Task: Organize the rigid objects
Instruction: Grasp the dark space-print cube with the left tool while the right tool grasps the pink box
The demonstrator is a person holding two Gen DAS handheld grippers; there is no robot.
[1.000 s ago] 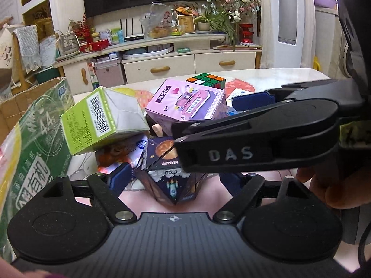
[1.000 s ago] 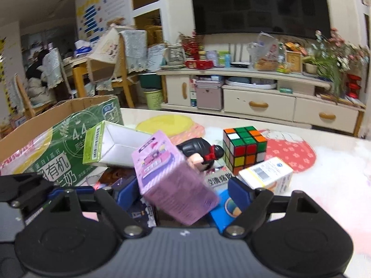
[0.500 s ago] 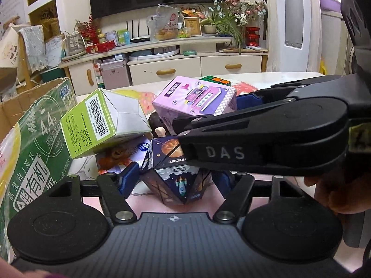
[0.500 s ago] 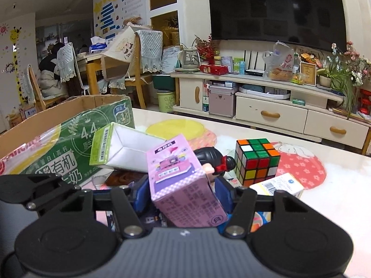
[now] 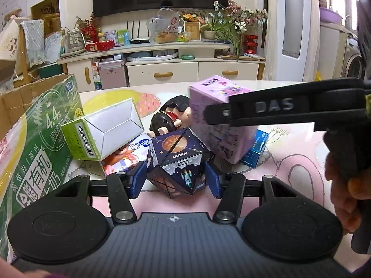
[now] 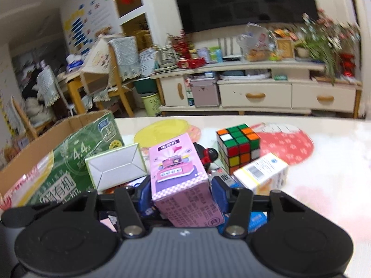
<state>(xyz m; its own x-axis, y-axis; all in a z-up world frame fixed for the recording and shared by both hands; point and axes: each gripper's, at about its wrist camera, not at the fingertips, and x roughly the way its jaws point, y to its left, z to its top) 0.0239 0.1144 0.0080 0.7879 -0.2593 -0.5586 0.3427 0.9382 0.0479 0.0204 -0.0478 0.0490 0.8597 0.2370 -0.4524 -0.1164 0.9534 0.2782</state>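
Note:
My left gripper (image 5: 177, 180) is shut on a dark blue space-print cube (image 5: 178, 159), held low over the pink mat. My right gripper (image 6: 180, 197) is shut on a pink carton (image 6: 180, 180) and holds it lifted; the carton also shows in the left wrist view (image 5: 220, 125), with the right gripper's black body across it. A doll with black hair (image 5: 171, 115) lies behind the cube. A green-and-white carton (image 5: 104, 132) leans on the pile. A Rubik's cube (image 6: 238, 146) and a white-and-yellow box (image 6: 262, 173) sit to the right.
A large green-print cardboard box (image 5: 34, 153) stands open at the left. A blue box (image 5: 255, 148) lies under the pink carton. A yellow mat (image 6: 162, 132) and a red floral mat (image 6: 285, 143) lie farther back. A TV cabinet (image 6: 255, 95) stands beyond the table.
My right gripper closed on the pink carton and lifted it upright. My left gripper closed on the space-print cube. The left view rose, and the doll came into sight.

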